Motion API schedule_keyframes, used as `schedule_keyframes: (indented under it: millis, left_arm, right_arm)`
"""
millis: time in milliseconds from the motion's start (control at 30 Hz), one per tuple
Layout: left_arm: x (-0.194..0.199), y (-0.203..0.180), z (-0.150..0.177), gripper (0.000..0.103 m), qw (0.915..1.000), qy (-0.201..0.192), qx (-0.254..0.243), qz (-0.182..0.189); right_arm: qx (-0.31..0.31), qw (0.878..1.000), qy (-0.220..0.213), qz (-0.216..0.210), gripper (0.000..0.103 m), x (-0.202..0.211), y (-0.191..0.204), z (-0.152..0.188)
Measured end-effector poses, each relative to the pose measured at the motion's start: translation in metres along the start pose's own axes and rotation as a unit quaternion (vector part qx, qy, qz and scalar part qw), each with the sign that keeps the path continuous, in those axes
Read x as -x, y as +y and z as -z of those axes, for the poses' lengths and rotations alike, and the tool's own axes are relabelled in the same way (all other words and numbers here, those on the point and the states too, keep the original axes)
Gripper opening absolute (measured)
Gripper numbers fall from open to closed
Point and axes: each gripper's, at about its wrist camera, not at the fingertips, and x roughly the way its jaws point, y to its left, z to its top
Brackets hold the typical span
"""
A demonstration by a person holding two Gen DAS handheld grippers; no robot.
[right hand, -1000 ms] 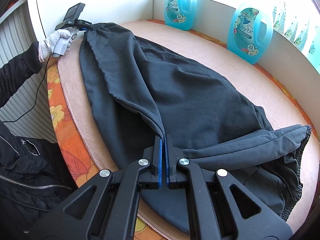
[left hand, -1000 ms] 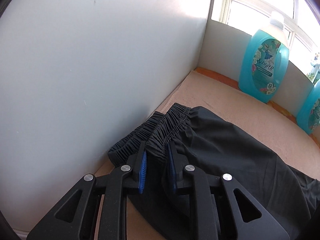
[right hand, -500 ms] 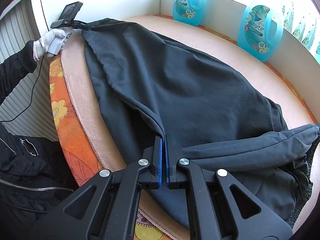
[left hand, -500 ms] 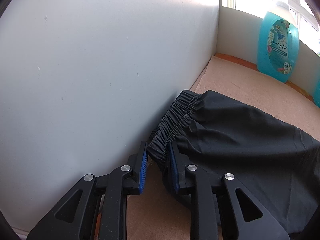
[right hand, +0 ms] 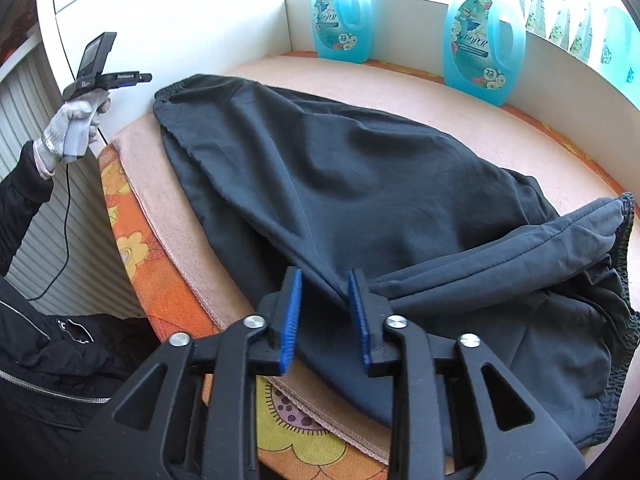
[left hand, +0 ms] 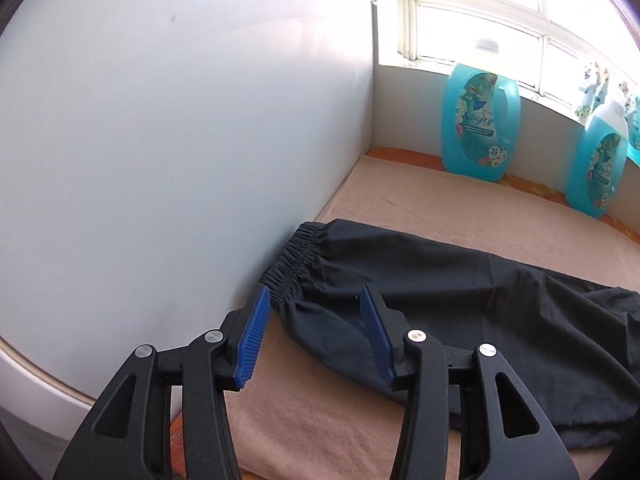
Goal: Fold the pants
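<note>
Both of my tongs have let go since a moment ago: the left tongs, which had been pinching the gathered cuff, now stand spread wide just short of it, and the right tongs, which had been clamped flat on the crotch seam, are parted with the seam ridge lying loose between the blue pads. Neither holds anything. The pants lie stretched on the pink towel that covers the table, one leg laid over the other, the cuff end close against the white wall panel and the waistband bunched at the opposite end, far from that panel. Two blue detergent bottles stand along the back edge, well apart from the pants. As I judge it, the lengthwise fold is laid and the next fold should bring the cuff across toward the waistband. To do that well I would take the cuff through both layers, lift only enough to clear the cloth, and flatten the rumpled waistband first, since its ridge would otherwise leave the stack lopsided.
</note>
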Motion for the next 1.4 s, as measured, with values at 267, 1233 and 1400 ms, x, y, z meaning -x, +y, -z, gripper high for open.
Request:
schedule_keyframes:
  millis: [267,1233,1400]
  left_arm:
    - [0.026,-0.126,0.015,0.051,0.97,0.041,-0.089,0.222]
    - [0.076,-0.34,0.124,0.051,0.801,0.183,-0.288,0.492]
    - [0.081,-0.349,0.135,0.051,0.8012,0.16,-0.327,0.475]
  right_arm:
    - [-0.116,0.987,-0.071,0.087,0.066,0.051,-0.06,-0.018]
    - [-0.365,0.866,0.119,0.321,0.073,-0.04,-0.284,-0.091]
    - [-0.385,0.861,0.134,0.305,0.048,-0.042,-0.29,-0.074]
